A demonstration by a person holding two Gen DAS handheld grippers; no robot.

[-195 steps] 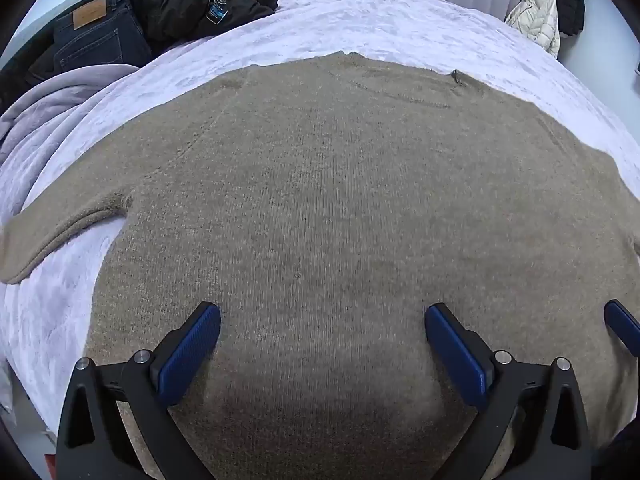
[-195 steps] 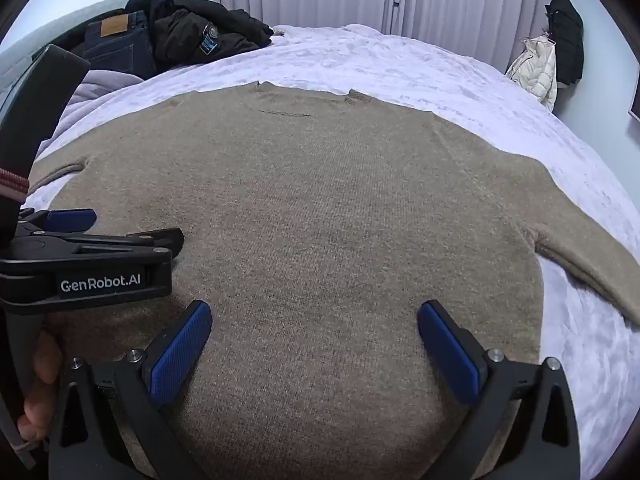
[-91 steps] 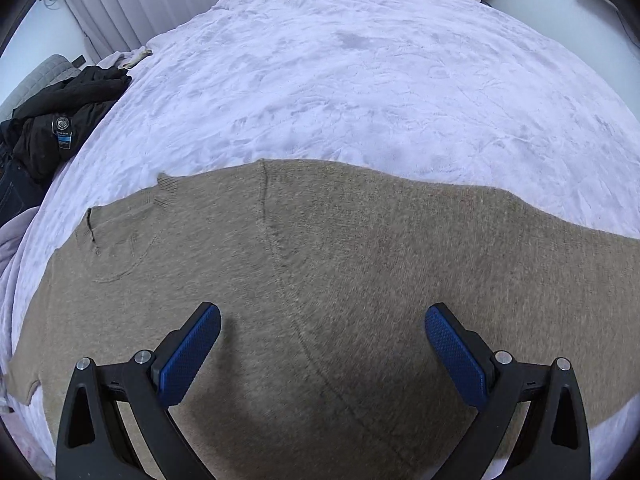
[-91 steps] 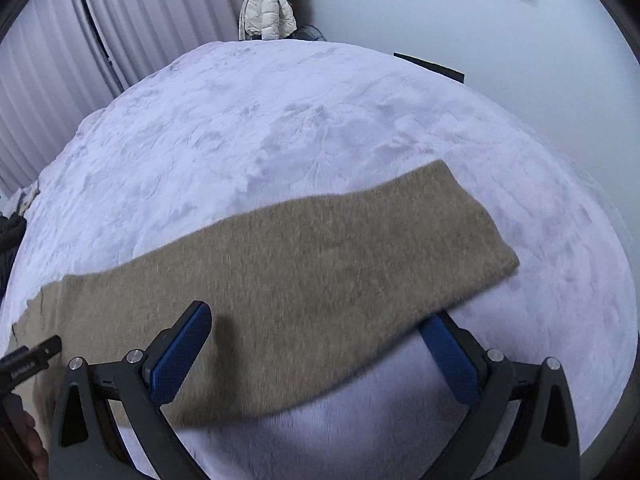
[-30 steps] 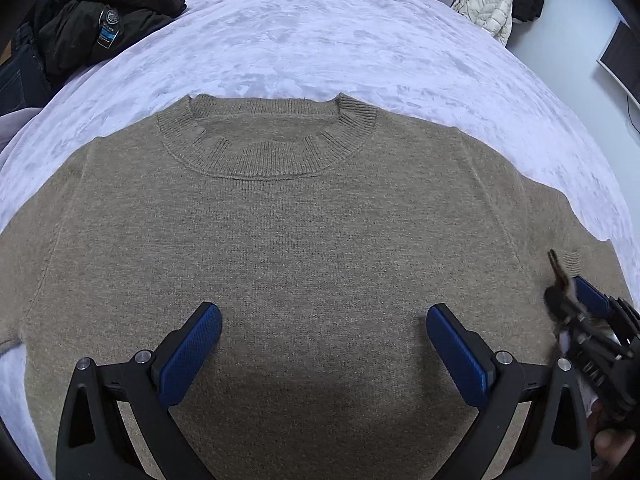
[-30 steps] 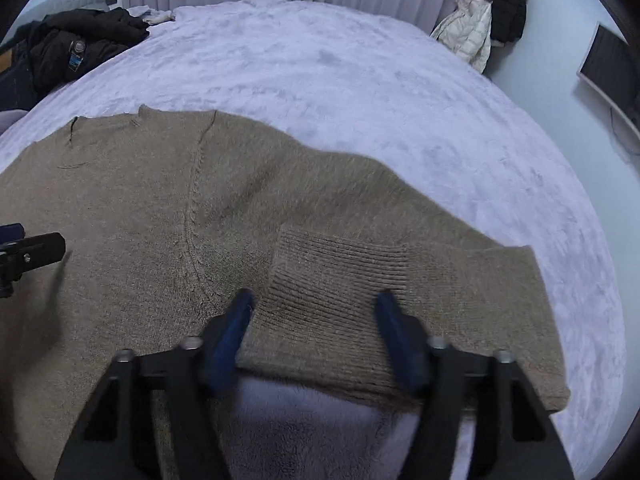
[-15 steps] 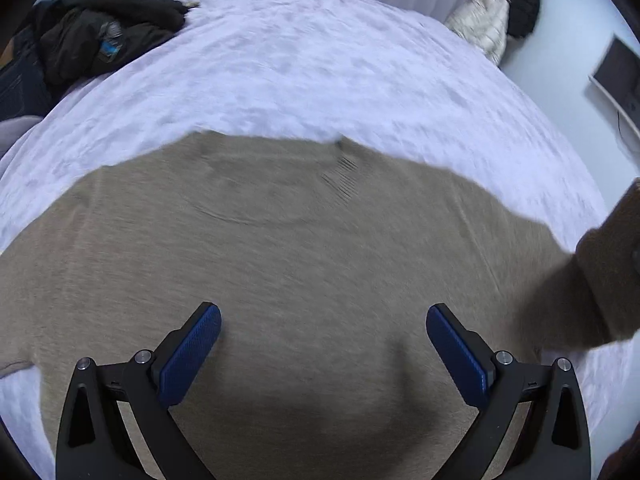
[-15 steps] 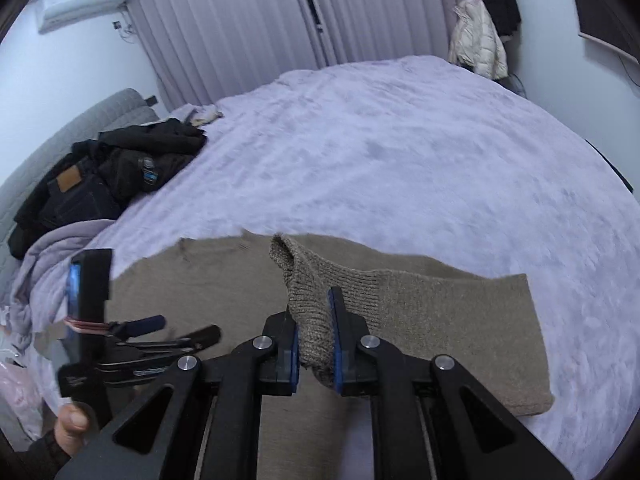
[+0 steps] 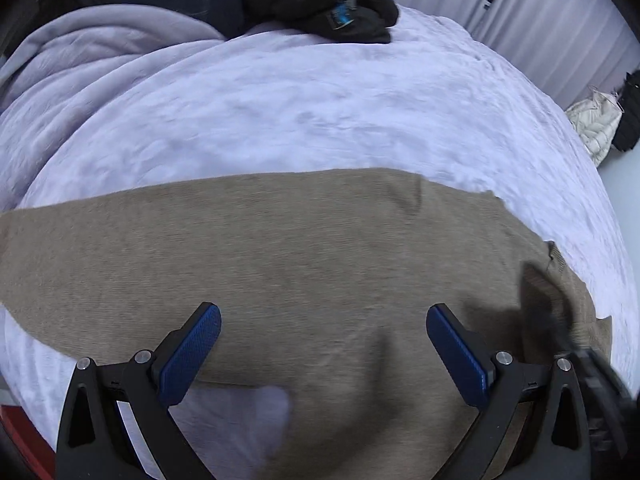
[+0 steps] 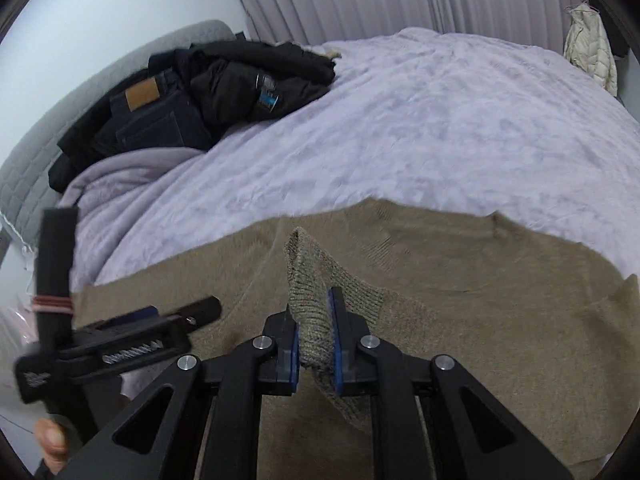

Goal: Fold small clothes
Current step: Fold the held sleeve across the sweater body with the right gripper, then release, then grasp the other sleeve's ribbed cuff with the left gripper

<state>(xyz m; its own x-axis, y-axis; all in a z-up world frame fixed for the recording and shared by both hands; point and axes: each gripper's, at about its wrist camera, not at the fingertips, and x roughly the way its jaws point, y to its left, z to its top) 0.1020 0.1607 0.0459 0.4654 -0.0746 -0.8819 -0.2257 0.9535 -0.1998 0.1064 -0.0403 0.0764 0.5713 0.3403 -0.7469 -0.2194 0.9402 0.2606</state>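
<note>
A tan knit sweater [image 9: 304,248] lies spread on the lilac bed cover [image 9: 304,112]; it also shows in the right wrist view [image 10: 500,280]. My right gripper [image 10: 314,334] is shut on the sweater's ribbed sleeve cuff [image 10: 316,284] and holds it lifted above the sweater's body. My left gripper [image 9: 323,354] is open and empty, low over the sweater near its left sleeve; it shows as a blurred black tool in the right wrist view [image 10: 120,340]. The right gripper appears blurred at the right edge of the left wrist view [image 9: 560,320].
A pile of dark jeans and a black jacket [image 10: 208,88] lies at the bed's far left, by a grey blanket [image 10: 132,176] and grey headboard [image 10: 48,136]. A cream coat [image 10: 588,48] hangs by the curtains at far right.
My right gripper, shut on the cuff, has carried the sleeve left across the sweater's body. My left gripper has swung left, now over the left side of the sweater.
</note>
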